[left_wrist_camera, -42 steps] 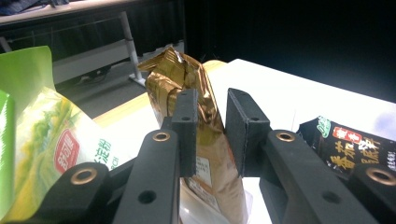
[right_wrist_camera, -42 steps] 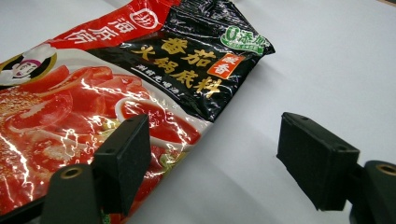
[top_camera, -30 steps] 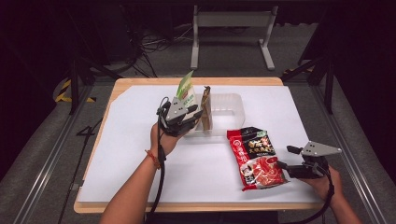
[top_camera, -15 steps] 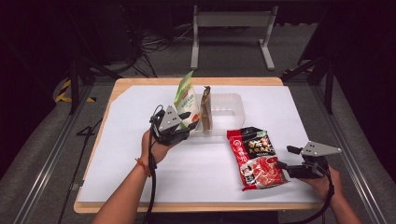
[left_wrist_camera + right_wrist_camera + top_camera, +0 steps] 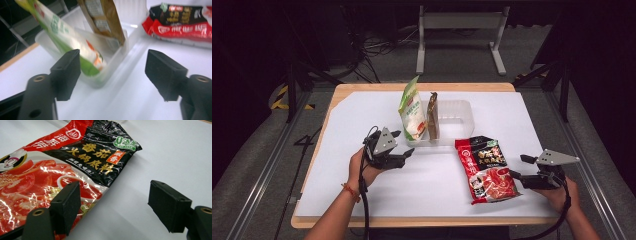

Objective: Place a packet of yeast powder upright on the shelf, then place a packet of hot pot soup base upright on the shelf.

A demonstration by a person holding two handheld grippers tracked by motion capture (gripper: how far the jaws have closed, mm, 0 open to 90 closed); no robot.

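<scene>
A green-and-white pouch (image 5: 413,114) and a brown pouch (image 5: 433,116) stand on edge at the left end of a clear plastic tray (image 5: 457,115). My left gripper (image 5: 406,143) sits just in front and to the left of the tray. Its jaws have just been opening and hold nothing. Its own view looks at the green pouch (image 5: 65,35), the brown pouch (image 5: 102,17) and the tray's corner (image 5: 117,57) beyond the jaws. A red-and-black packet (image 5: 487,167) lies flat. My right gripper (image 5: 517,166) rests open at its right edge, the packet (image 5: 62,170) beside its left jaw.
A white sheet (image 5: 362,200) covers the wooden tabletop, whose edge (image 5: 412,221) runs along the front. The tray's right part holds nothing. Black cables trail from both grippers toward the person. Dark floor and metal frames surround the table.
My left gripper has pulled back from the green pouch toward the near left and dropped lower, and its jaws have spread. The pouch stays leaning in the tray. The right gripper has kept still.
</scene>
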